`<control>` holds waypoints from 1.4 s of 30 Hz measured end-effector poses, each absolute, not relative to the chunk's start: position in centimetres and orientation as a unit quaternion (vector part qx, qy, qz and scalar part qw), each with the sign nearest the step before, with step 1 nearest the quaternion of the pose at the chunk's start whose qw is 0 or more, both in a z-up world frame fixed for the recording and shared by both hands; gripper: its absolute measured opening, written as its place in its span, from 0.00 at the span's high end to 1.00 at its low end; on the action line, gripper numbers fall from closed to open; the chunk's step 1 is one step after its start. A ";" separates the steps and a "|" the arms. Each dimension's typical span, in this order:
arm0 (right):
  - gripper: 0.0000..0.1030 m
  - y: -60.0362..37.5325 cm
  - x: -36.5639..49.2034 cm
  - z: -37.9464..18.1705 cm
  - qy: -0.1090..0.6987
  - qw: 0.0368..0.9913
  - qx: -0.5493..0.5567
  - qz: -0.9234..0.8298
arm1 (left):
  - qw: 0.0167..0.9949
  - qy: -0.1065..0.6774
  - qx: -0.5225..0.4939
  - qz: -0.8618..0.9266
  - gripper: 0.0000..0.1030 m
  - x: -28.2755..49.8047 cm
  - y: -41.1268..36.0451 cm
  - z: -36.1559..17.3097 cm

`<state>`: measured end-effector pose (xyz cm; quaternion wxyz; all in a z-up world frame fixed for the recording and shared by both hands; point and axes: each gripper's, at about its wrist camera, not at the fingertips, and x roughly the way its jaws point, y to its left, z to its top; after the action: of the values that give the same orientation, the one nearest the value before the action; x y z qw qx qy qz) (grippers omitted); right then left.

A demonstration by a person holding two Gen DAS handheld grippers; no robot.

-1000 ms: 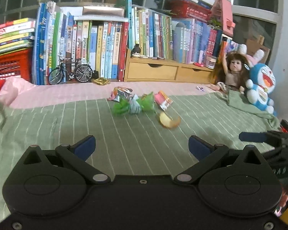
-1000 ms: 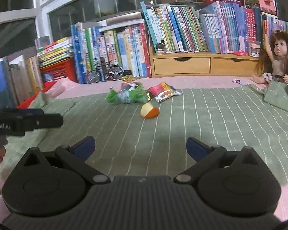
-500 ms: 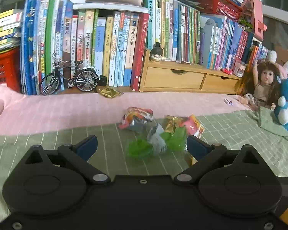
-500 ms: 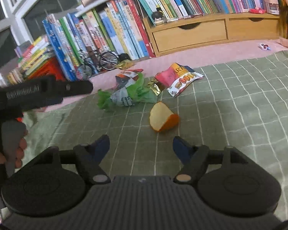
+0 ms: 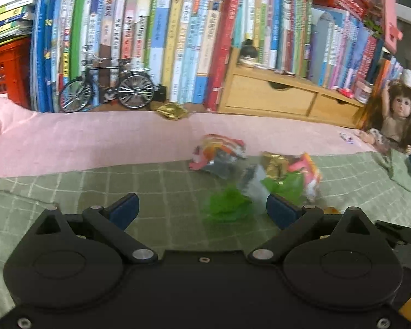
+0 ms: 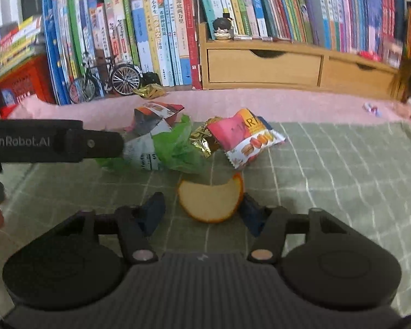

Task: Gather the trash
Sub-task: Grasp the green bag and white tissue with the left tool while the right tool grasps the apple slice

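Observation:
A piece of orange peel [image 6: 208, 200] lies on the green checked blanket [image 6: 328, 181] between the fingers of my right gripper [image 6: 202, 209], whose jaws are closing. The right pad is at the peel's edge and the left pad [image 6: 153, 211] stands apart from it. Behind the peel lie a green wrapper [image 6: 175, 148], a pink snack packet [image 6: 243, 137], gold foil [image 6: 202, 139] and an orange-and-silver packet [image 6: 153, 118]. My left gripper [image 5: 202, 209] is open just in front of the green wrapper [image 5: 227, 204]. Its finger [image 6: 96, 144] reaches in from the left in the right wrist view.
A pink blanket [image 5: 96, 137] runs behind the green one. A row of books [image 5: 178, 41], a model bicycle [image 5: 106, 87], wooden drawers [image 6: 263, 65], a red crate [image 5: 2, 71] and a doll [image 5: 397, 120] line the back. A gold wrapper [image 5: 171, 109] lies by the bicycle.
Both grippers moved forward and down toward the trash pile. The right jaws narrowed from wide open and now flank the orange peel. The left jaws stayed wide.

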<state>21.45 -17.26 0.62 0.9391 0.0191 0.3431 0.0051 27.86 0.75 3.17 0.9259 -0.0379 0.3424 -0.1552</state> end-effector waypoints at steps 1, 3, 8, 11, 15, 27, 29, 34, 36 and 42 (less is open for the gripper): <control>0.48 -17.2 21.4 0.6 0.342 0.940 0.013 0.004 | 0.925 0.344 -0.040 -0.154 0.03 28.1 0.9 3.1; 0.51 -17.4 21.3 0.6 0.338 0.941 0.007 0.009 | 0.923 0.347 -0.047 -0.157 0.03 28.4 0.9 3.0; 0.56 -19.0 20.8 0.9 0.334 0.941 0.050 0.025 | 0.915 0.353 -0.027 -0.194 0.03 28.9 -1.1 2.7; 0.56 -20.0 20.1 1.1 0.334 0.938 0.078 0.040 | 0.910 0.362 -0.006 -0.204 0.03 29.4 -2.5 2.2; 0.56 -20.8 18.8 1.3 0.329 0.940 0.074 0.049 | 0.905 0.376 -0.007 -0.198 0.03 30.9 -3.7 1.4; 0.55 -22.3 17.4 0.8 0.321 0.941 0.085 0.062 | 0.907 0.370 -0.018 -0.199 0.12 32.4 -6.1 0.8; 0.55 -22.4 17.2 0.8 0.318 0.942 0.085 0.064 | 0.910 0.361 -0.023 -0.205 0.42 32.3 -6.1 0.7; 0.55 -22.5 17.1 0.8 0.316 0.942 0.090 0.068 | 0.895 0.371 -0.040 -0.244 0.53 32.1 -5.7 1.2; 0.55 -22.5 16.9 0.9 0.316 0.942 0.090 0.072 | 0.896 0.371 -0.033 -0.242 0.53 31.6 -5.7 1.4; 0.56 -22.4 16.7 1.0 0.317 0.941 0.083 0.080 | 0.902 0.370 -0.022 -0.223 0.53 29.8 -4.9 1.7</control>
<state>16.73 -22.40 1.01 0.9413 0.0834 0.3171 0.0805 29.79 -4.91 1.74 0.9017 -0.0215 0.3697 -0.2233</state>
